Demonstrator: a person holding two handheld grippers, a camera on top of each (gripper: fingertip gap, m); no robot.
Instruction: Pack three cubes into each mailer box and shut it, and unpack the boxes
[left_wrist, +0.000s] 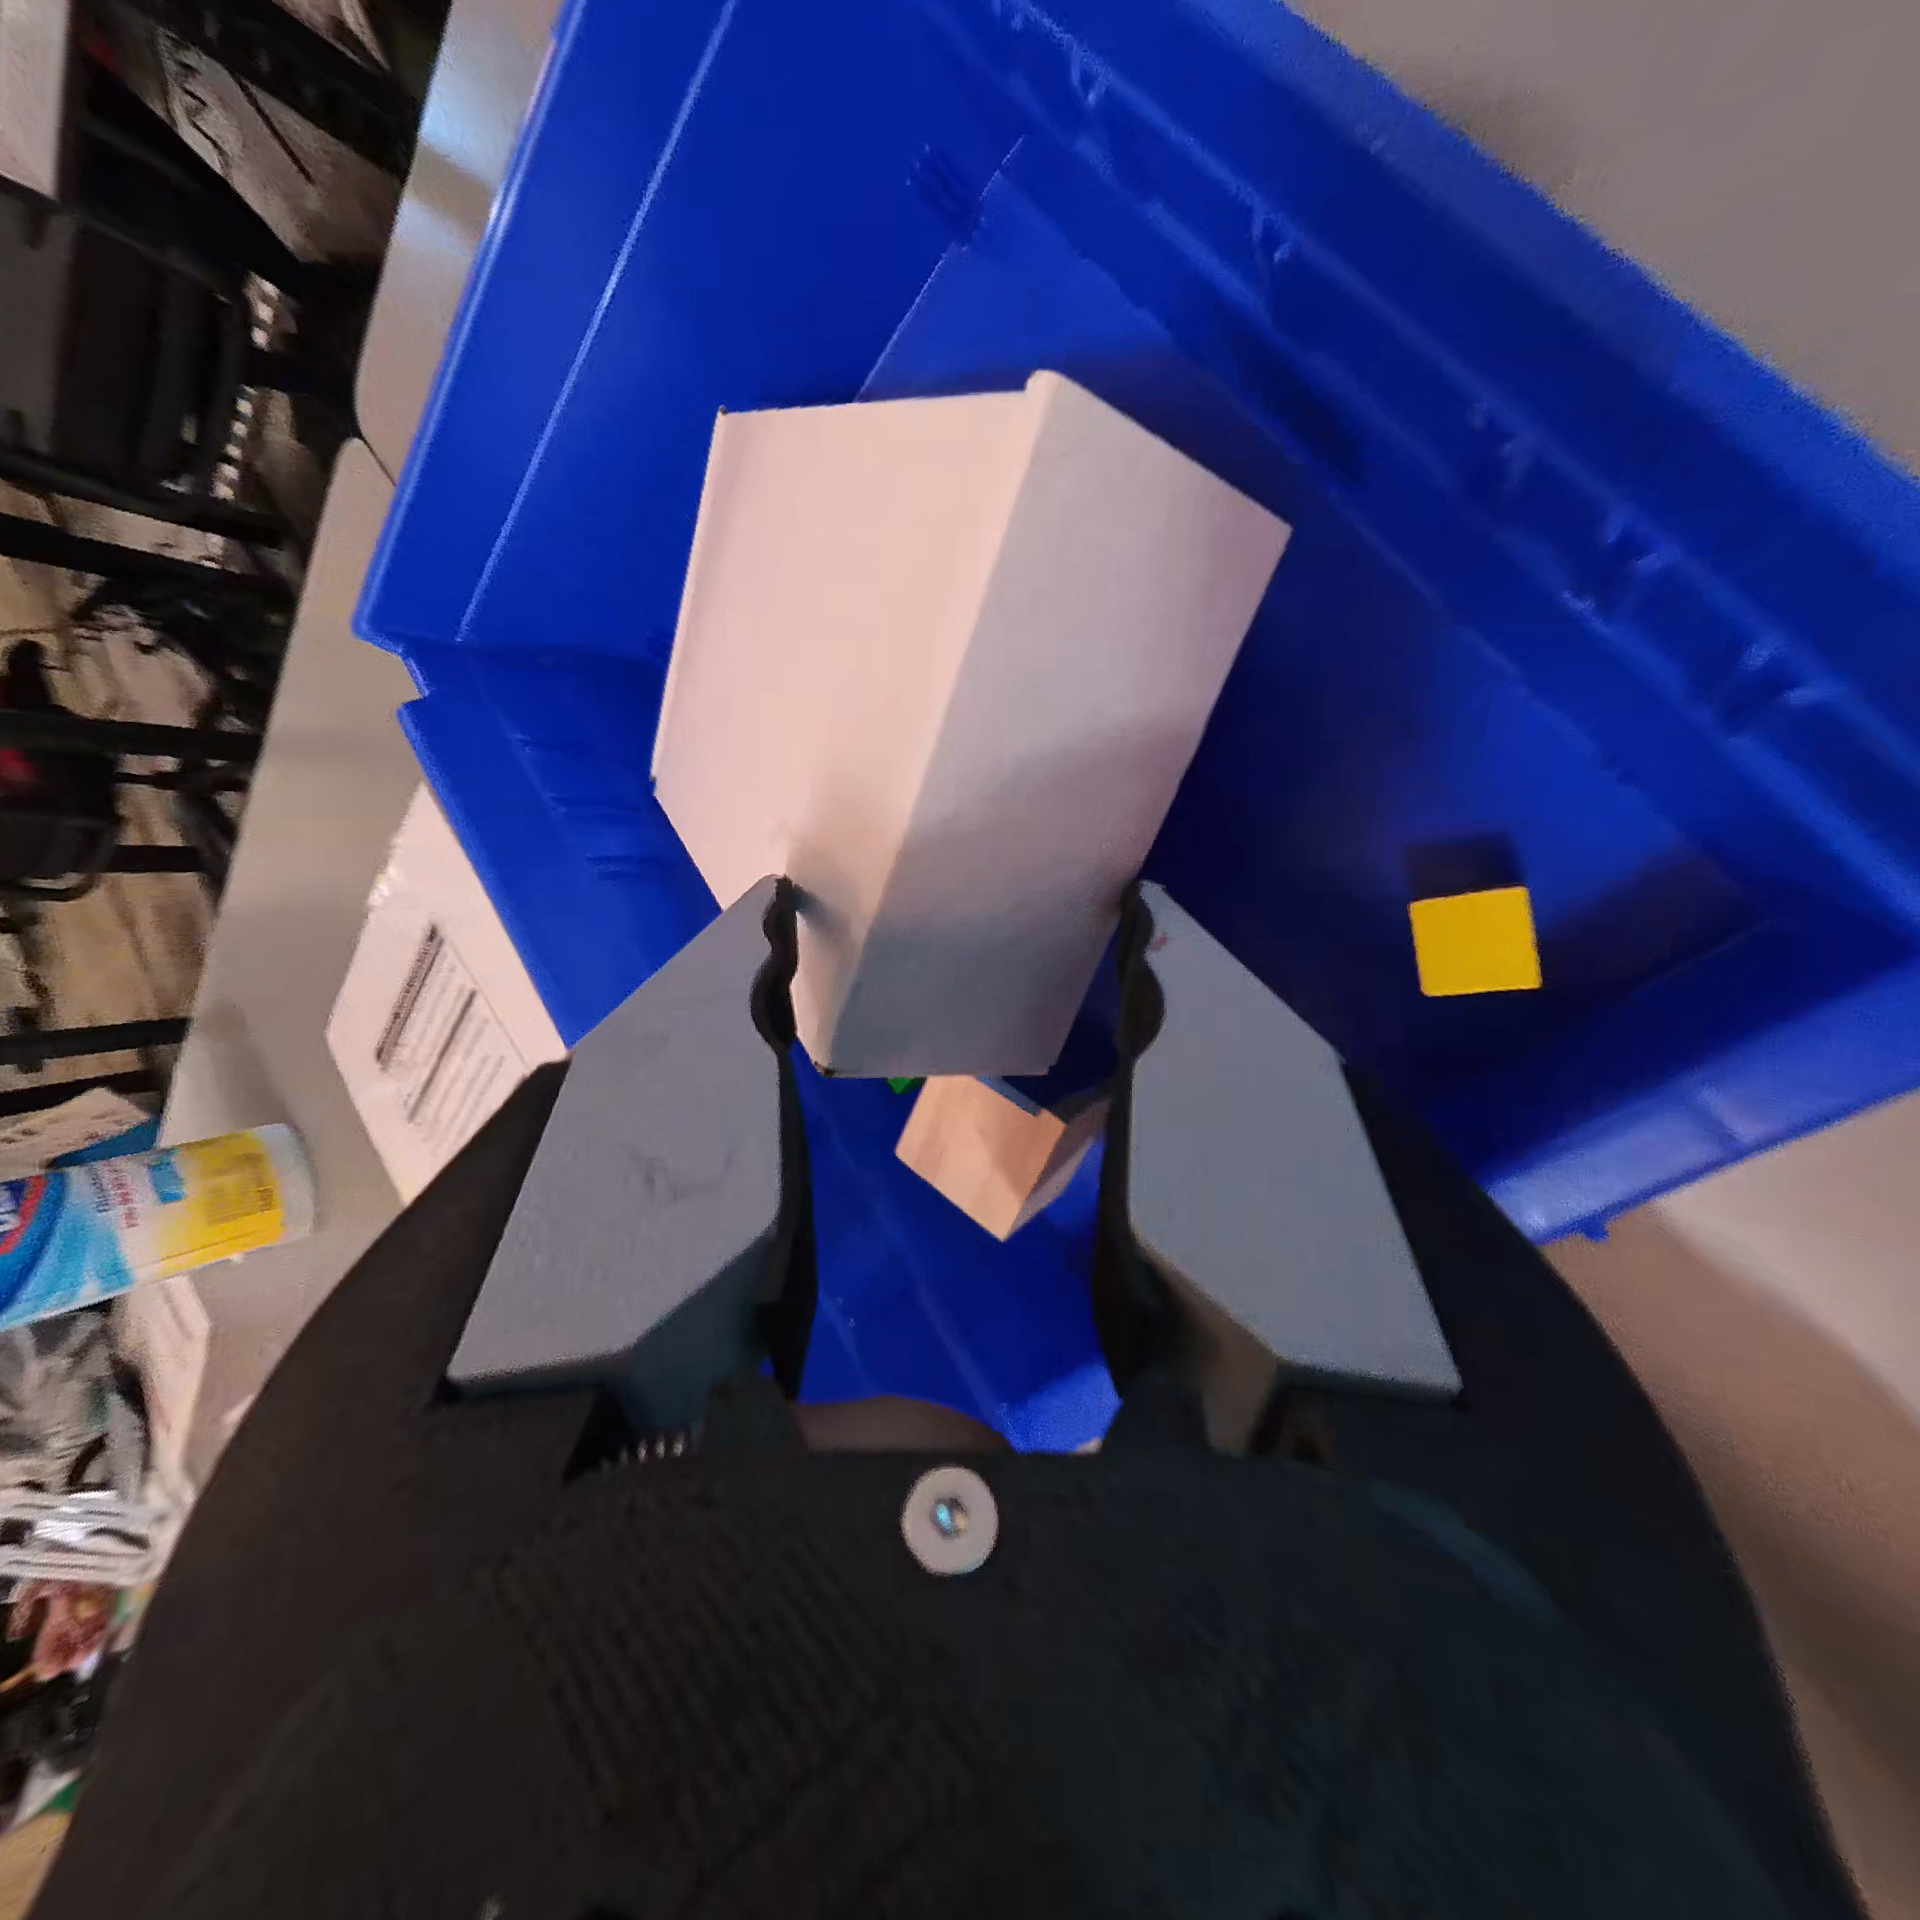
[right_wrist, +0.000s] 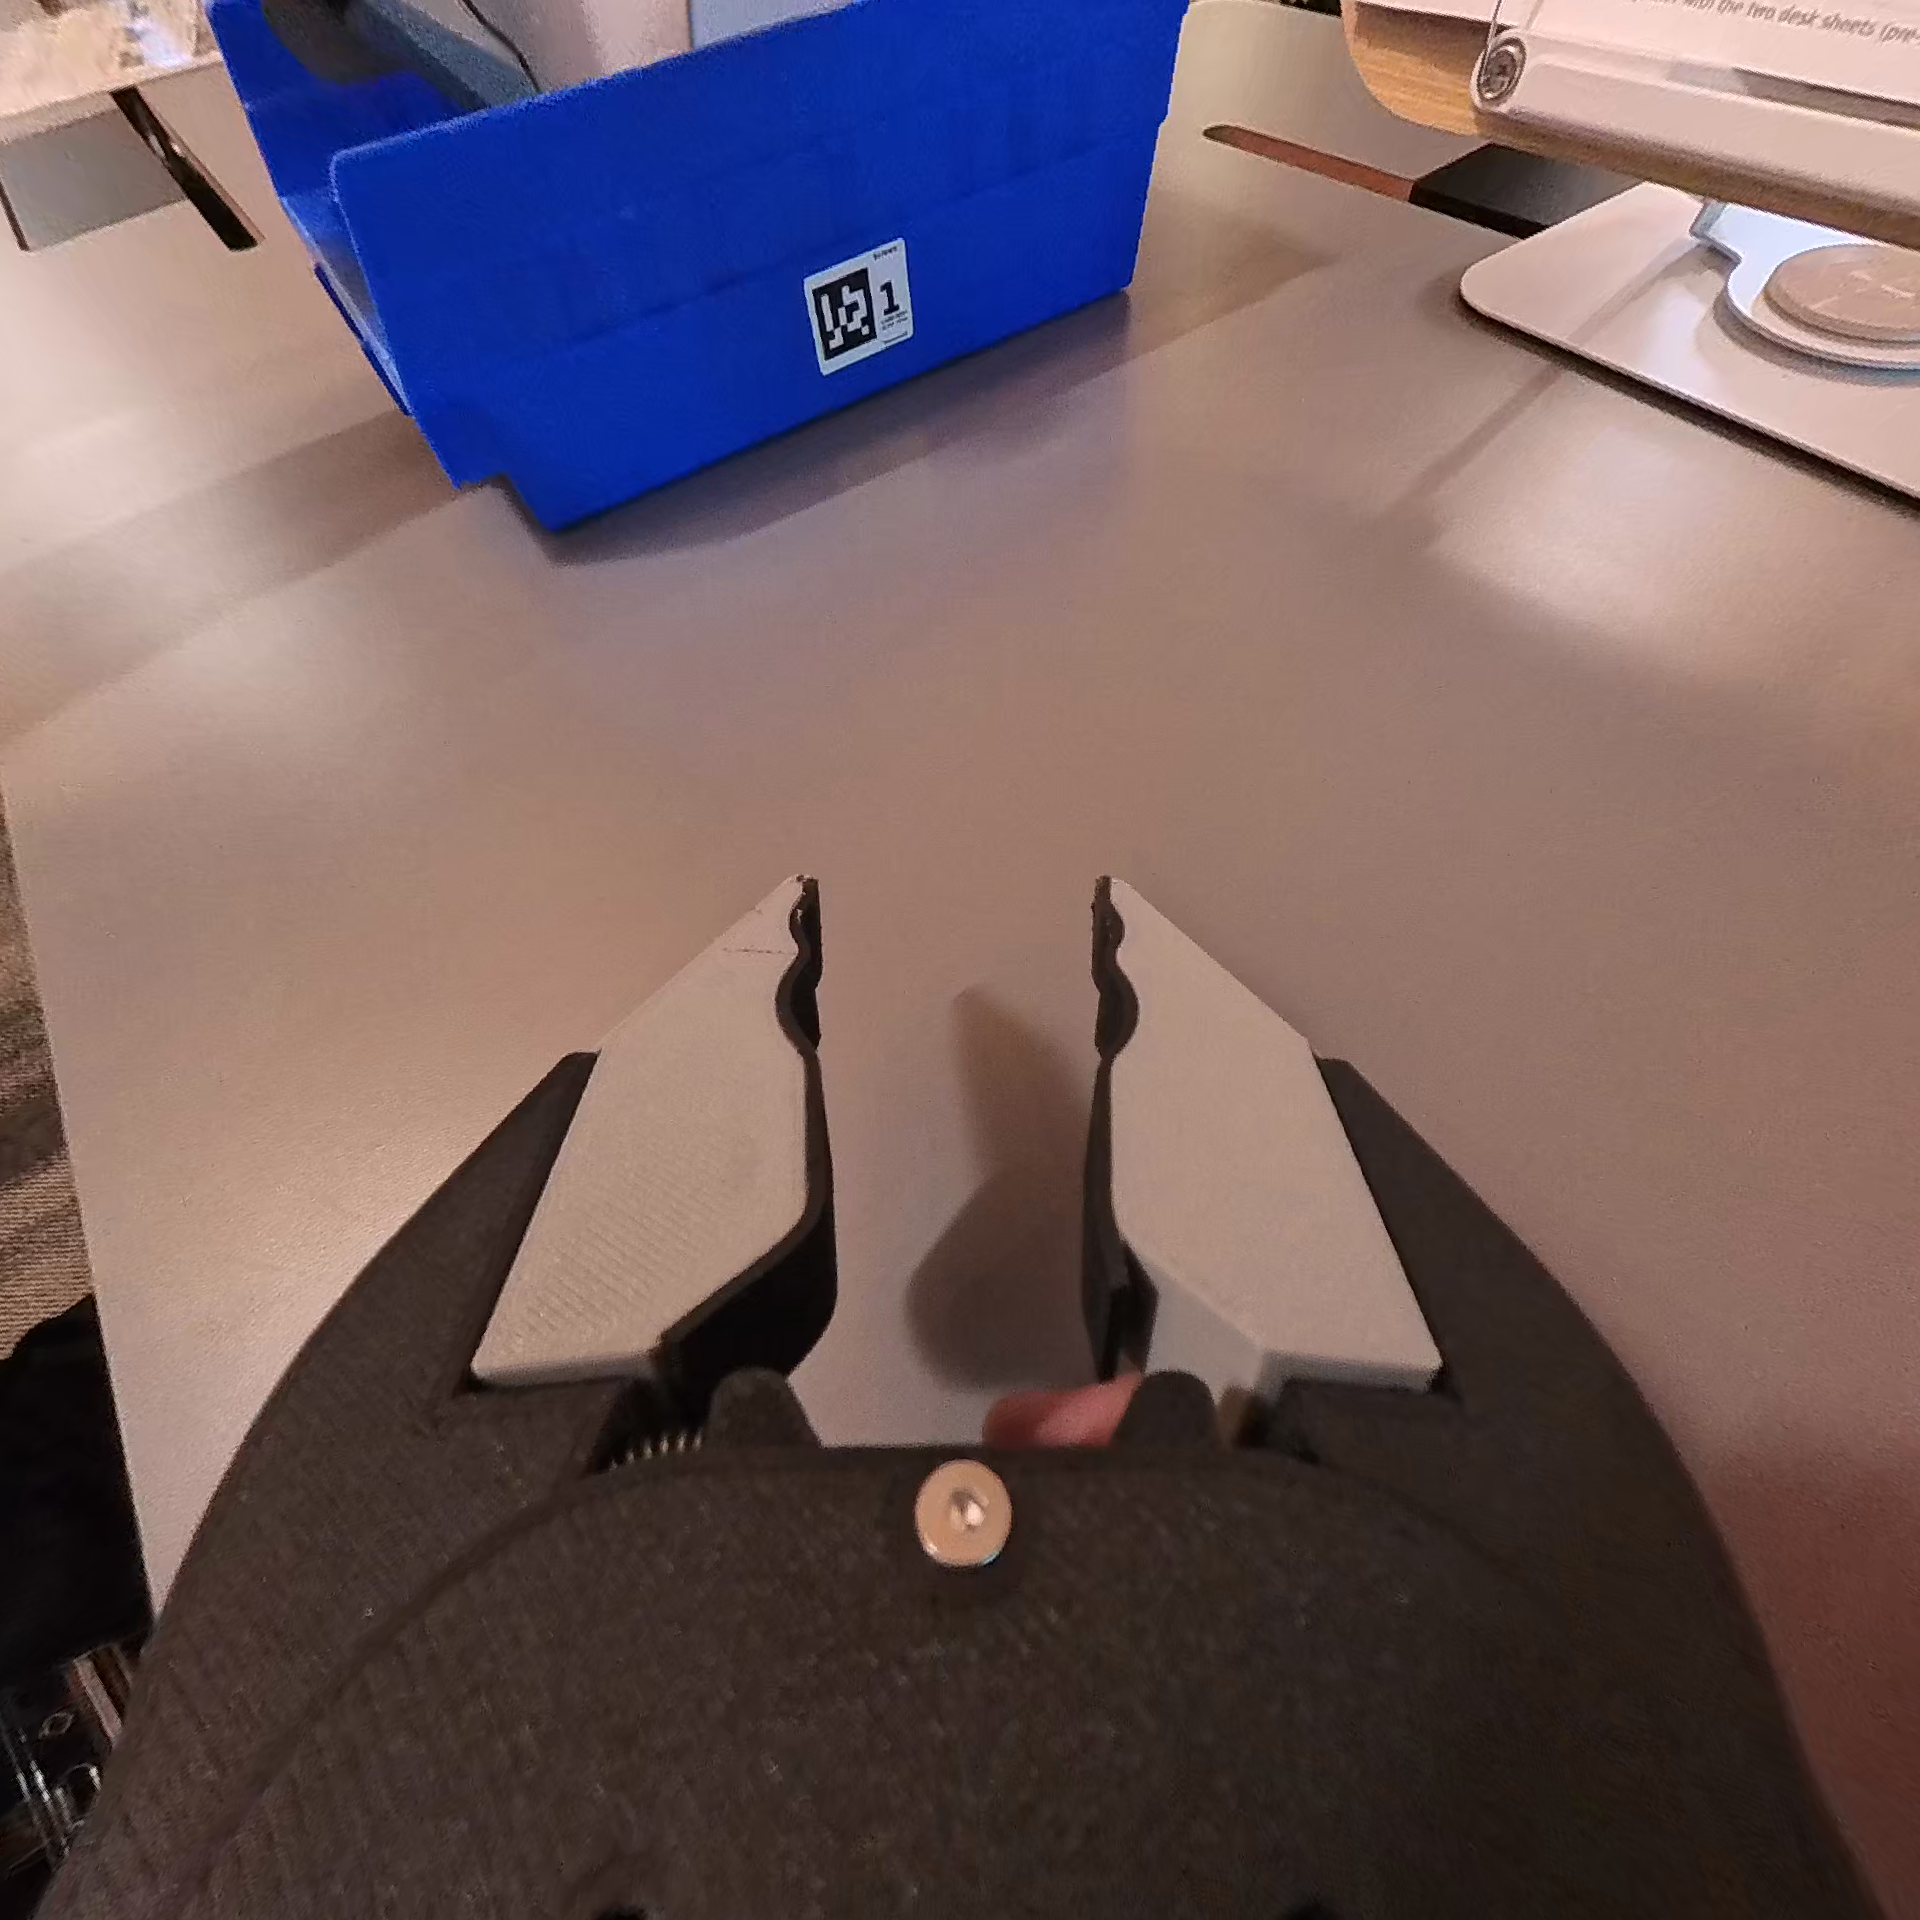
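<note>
In the left wrist view my left gripper (left_wrist: 958, 906) is shut on the near end of a white mailer box (left_wrist: 935, 665) and holds it tilted over a blue bin (left_wrist: 1558, 582). A plain wooden cube (left_wrist: 992, 1158) shows just under the box, between my fingers, with a sliver of green (left_wrist: 900, 1086) beside it. A yellow cube (left_wrist: 1475, 940) lies on the bin floor to the right. In the right wrist view my right gripper (right_wrist: 958, 894) is open and empty, low over the table, well short of the blue bin (right_wrist: 675, 343).
A second white box with a printed label (left_wrist: 436, 1039) lies left of the bin, and a wipes canister (left_wrist: 135, 1216) lies nearer. A flat stand base (right_wrist: 1662, 343) sits at the right back of the grey table (right_wrist: 1039, 675). The bin carries a tag sticker (right_wrist: 860, 307). From the right gripper's tips to the flat stand base (right_wrist: 1662, 343) is close to 35 cm.
</note>
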